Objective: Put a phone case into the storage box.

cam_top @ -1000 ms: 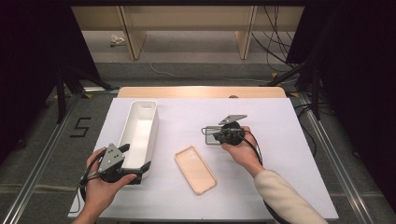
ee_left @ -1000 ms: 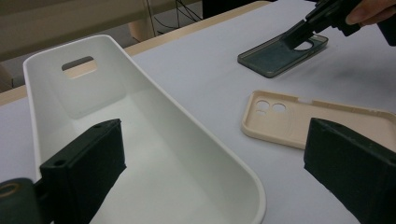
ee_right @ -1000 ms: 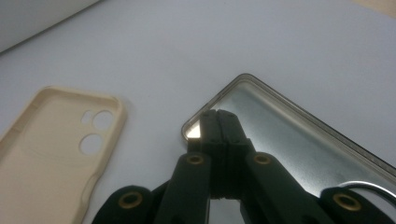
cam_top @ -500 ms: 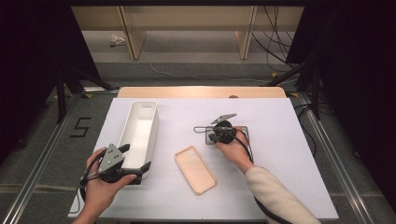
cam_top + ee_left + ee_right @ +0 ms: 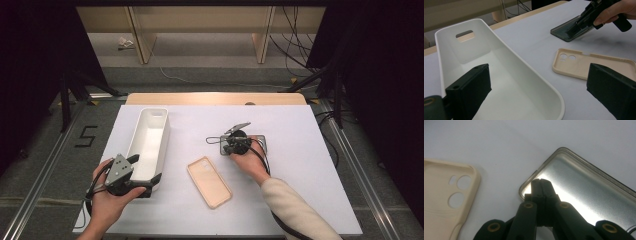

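White table, dark room: two grippers among phone cases.
Right gripper, jaws pressed together, tips seemingly touching the grey case at frame centre-right; left gripper, spread, straddles the bin rim lower left; beige case lies between.

The right gripper and hand hide most of the dark phone case in the high view.

Dark phone case translucent, glossy plastic; beige phone case matt, smooth; white bin smooth plastic
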Motion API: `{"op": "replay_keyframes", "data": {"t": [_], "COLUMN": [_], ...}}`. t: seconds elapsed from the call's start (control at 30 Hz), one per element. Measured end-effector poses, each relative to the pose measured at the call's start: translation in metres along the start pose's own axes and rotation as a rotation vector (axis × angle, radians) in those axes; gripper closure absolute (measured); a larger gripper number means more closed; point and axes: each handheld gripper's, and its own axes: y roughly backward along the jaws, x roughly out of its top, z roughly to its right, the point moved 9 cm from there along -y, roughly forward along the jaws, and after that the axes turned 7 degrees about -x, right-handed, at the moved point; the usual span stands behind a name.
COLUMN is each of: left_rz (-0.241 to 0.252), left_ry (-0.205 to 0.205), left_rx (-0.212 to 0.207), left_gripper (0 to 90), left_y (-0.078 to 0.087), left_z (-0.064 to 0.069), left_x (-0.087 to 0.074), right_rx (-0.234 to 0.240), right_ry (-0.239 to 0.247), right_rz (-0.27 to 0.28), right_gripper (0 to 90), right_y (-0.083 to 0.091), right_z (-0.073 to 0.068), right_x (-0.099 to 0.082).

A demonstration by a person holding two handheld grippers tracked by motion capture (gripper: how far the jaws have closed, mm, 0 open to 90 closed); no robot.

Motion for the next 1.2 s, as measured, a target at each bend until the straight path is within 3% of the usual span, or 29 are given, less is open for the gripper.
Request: {"op": "replay_keyframes", "data": {"t": [0.53,0.93,1.2], "left_rz": [0.002,0.000,-0.001], "left_ry": [0.001,0.001,0.000], "left_rx": [0.001,0.001,0.002], "left_gripper": [4.7,4.7,4.7], "left_y": [0.001,0.001,0.000], "left_z": [0.000,0.000,0.000], "left_x": [0.000,0.000,0.000], "right_rx": [0.029,-0.001,-0.024], "right_ry": [0.073,0.127,0.111], "right_rz": [-0.111,-0.199,-0.208], "right_gripper": [90.0,90.0,90.0], "right_y": [0.021,0.043,0.052], "right_z": [0.006,0.028,0.046], "right_x": [-0.021,-0.049,-0.061]}}
